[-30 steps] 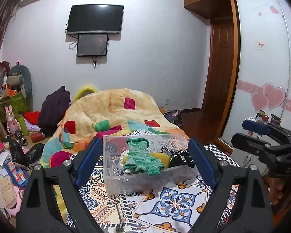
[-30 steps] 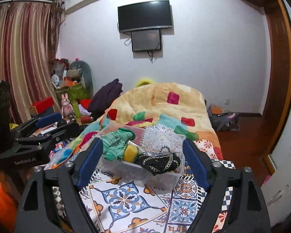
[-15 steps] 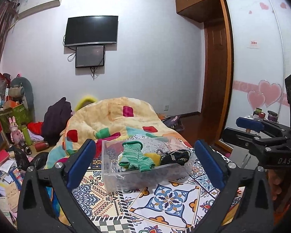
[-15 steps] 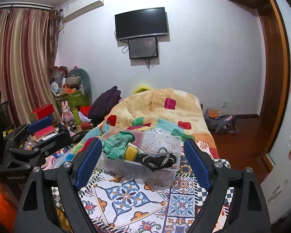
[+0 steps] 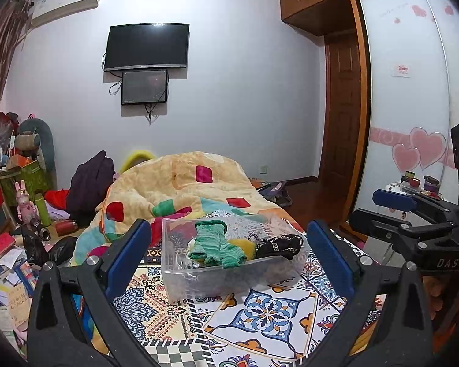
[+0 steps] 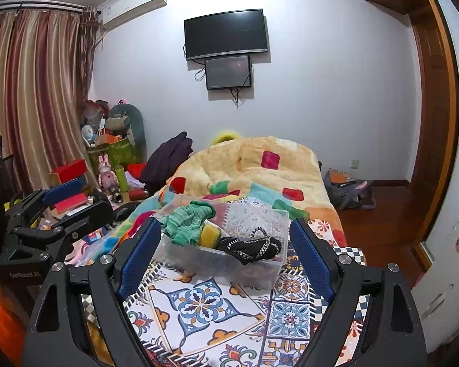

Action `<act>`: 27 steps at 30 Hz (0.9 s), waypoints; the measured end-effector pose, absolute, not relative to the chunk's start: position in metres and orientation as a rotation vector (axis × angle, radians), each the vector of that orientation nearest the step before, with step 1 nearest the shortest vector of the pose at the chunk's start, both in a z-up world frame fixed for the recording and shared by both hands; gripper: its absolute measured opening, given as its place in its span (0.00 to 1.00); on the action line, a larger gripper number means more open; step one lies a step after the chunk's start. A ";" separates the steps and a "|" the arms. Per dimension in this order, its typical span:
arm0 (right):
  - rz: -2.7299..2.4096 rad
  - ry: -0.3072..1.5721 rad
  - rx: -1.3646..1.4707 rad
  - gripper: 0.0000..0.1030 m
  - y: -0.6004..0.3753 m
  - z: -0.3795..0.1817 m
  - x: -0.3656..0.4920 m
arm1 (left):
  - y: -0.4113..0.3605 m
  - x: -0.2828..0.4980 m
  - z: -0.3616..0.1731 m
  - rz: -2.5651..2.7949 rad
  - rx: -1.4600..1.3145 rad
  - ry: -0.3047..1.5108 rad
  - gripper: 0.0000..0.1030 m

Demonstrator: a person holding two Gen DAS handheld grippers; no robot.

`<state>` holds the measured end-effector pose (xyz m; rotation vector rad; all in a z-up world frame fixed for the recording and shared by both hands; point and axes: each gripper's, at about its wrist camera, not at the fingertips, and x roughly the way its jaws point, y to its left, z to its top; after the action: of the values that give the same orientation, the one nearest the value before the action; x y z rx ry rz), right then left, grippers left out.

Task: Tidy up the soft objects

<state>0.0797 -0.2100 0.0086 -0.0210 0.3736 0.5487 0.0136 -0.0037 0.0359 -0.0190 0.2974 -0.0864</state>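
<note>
A clear plastic bin [image 5: 229, 278] [image 6: 223, 263] sits on the patterned bed cover. A green knitted piece [image 5: 214, 244] [image 6: 186, 220], a yellow soft item [image 5: 243, 244] [image 6: 209, 235] and a black item with a chain strap [image 5: 278, 244] [image 6: 251, 247] lie in it. My left gripper [image 5: 228, 257] is open and empty, held back from the bin. My right gripper [image 6: 226, 257] is open and empty, also short of the bin. Each gripper shows at the edge of the other's view, the right one [image 5: 413, 223] and the left one [image 6: 55, 211].
A yellow patchwork quilt [image 5: 180, 189] is bunched on the bed behind the bin. Clutter, boxes and toys fill the floor at the left [image 6: 107, 168]. A bag [image 6: 348, 189] lies by the wooden door. A wardrobe with heart stickers [image 5: 413, 153] stands at the right.
Both grippers have pulled back and risen from the bin, which now looks smaller and farther off. Both stay open and empty.
</note>
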 end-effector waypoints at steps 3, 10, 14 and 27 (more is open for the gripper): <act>0.550 0.374 -0.021 0.82 -0.210 0.008 0.079 | -0.004 0.013 0.037 -0.084 -0.021 0.296 1.00; 0.553 0.371 -0.020 0.82 -0.211 0.009 0.078 | -0.004 0.014 0.037 -0.085 -0.020 0.295 1.00; 0.553 0.371 -0.020 0.82 -0.211 0.009 0.078 | -0.004 0.014 0.037 -0.090 -0.022 0.293 1.00; 0.556 0.374 -0.016 0.82 -0.211 0.010 0.077 | -0.004 0.013 0.036 -0.090 -0.019 0.291 1.00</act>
<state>0.0773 -0.2113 0.0102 -0.0160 0.3737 0.5562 0.0134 -0.0045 0.0363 -0.0193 0.2906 -0.0896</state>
